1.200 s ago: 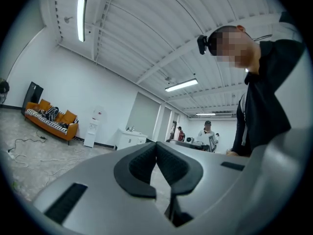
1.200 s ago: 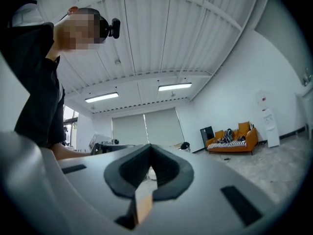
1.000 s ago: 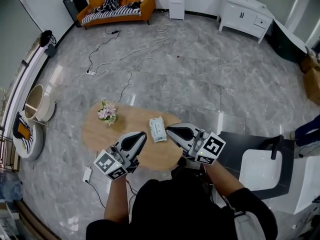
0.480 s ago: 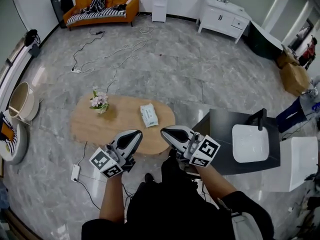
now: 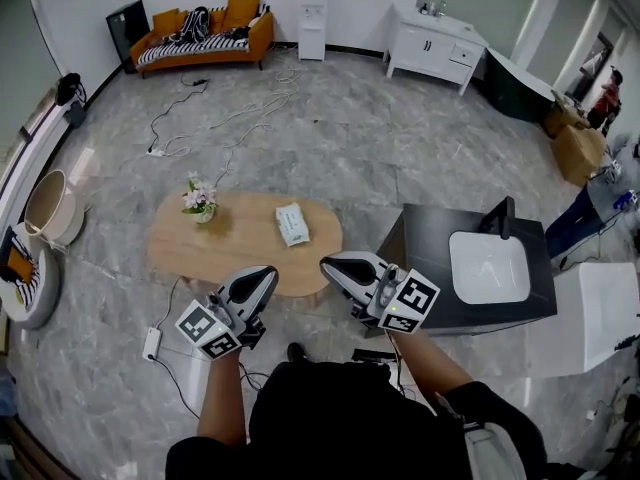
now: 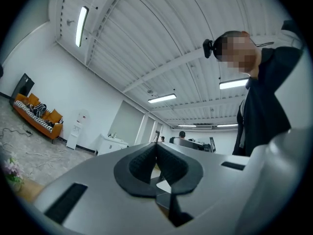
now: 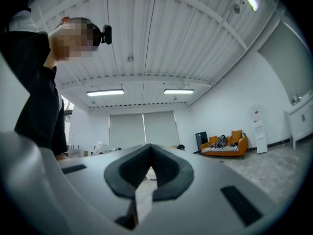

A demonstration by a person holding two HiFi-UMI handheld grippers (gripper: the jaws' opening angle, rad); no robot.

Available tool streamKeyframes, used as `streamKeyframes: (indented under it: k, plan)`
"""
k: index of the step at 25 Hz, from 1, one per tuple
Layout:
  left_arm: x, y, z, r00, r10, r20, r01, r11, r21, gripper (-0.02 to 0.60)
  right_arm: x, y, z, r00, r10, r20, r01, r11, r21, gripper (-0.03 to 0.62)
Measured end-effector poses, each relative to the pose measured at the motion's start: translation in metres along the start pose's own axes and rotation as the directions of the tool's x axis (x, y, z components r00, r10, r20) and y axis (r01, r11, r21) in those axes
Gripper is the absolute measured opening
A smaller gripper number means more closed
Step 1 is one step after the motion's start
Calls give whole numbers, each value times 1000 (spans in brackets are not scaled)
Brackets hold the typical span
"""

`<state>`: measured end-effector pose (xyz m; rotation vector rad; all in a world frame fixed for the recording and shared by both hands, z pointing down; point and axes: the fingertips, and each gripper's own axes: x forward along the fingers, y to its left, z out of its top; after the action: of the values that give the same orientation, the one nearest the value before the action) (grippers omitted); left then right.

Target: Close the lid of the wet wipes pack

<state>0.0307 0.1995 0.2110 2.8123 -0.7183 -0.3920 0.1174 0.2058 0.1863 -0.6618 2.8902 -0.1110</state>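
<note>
The white wet wipes pack (image 5: 292, 224) lies on the oval wooden table (image 5: 230, 253), towards its right end. At this distance I cannot tell whether its lid is up or down. Both grippers hang in front of my body, short of the table's near edge and well apart from the pack. My left gripper (image 5: 264, 273) is shut and holds nothing. My right gripper (image 5: 328, 264) is shut and empty too. In the left gripper view the left gripper (image 6: 157, 146) points up at the ceiling, and in the right gripper view the right gripper (image 7: 149, 147) does the same.
A small pot of flowers (image 5: 198, 199) stands at the table's left end. A black counter with a white sink (image 5: 486, 266) is close on the right. A power strip (image 5: 151, 343) and cables lie on the floor to the left. An orange sofa (image 5: 196, 30) stands against the far wall.
I have stepped back from the table, so the table and the pack now lie farther from both grippers. Both grippers stayed shut.
</note>
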Motion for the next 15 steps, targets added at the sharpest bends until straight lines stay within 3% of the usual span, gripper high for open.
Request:
streamKeyframes:
  k: [8,15]
  plan:
    - [-19,-114,-26,999,26,24,-26,999,-20,15,-91,86,1,999,40,10,-40,999,17,11]
    - [-40,-204,-60,998,36,-46,-37,999,-19,17,-154,149,-1,999,25,34,-26,999,47,10]
